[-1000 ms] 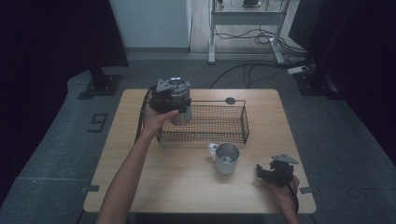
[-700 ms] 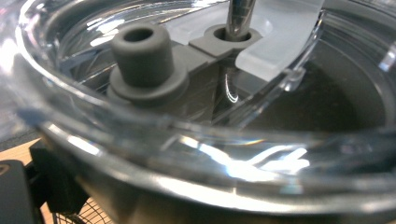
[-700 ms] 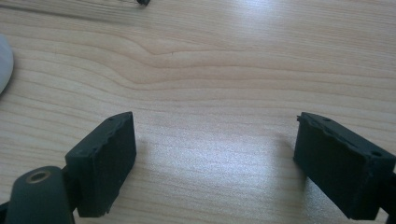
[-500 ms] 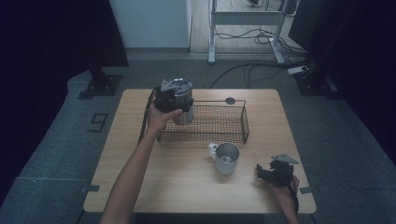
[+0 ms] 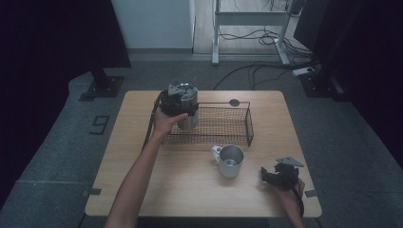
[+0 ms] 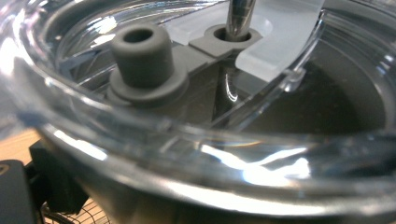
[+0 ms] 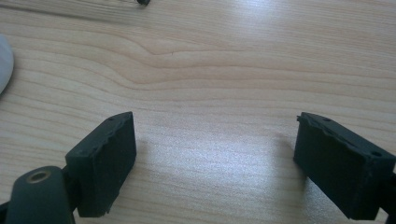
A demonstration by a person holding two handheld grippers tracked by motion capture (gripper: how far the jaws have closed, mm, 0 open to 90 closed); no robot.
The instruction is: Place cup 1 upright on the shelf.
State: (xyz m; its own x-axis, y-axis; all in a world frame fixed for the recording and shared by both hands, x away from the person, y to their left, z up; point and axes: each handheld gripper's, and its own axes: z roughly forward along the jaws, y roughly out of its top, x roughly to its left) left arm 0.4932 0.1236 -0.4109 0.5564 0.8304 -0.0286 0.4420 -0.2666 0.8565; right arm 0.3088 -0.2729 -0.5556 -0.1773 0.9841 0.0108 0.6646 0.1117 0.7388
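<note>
My left gripper (image 5: 183,102) gripped the tumbler (image 5: 188,110) over the basket's (image 5: 237,137) left end, right gripper (image 5: 280,175) open, empty, near the table's (image 5: 142,161) right front corner.

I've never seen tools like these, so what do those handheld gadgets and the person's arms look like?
Each hand holds a chunky black gripper. The right gripper carries a grey three-cornered plate on top; its two jaws are blocky, black and ridged on their inner faces. The left gripper trails a dark cable. Both forearms are bare, with no sleeves showing.

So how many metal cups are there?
2. One lidded tumbler is gripped by the left claw at the wire basket's left end; one mug stands on the table.
</note>
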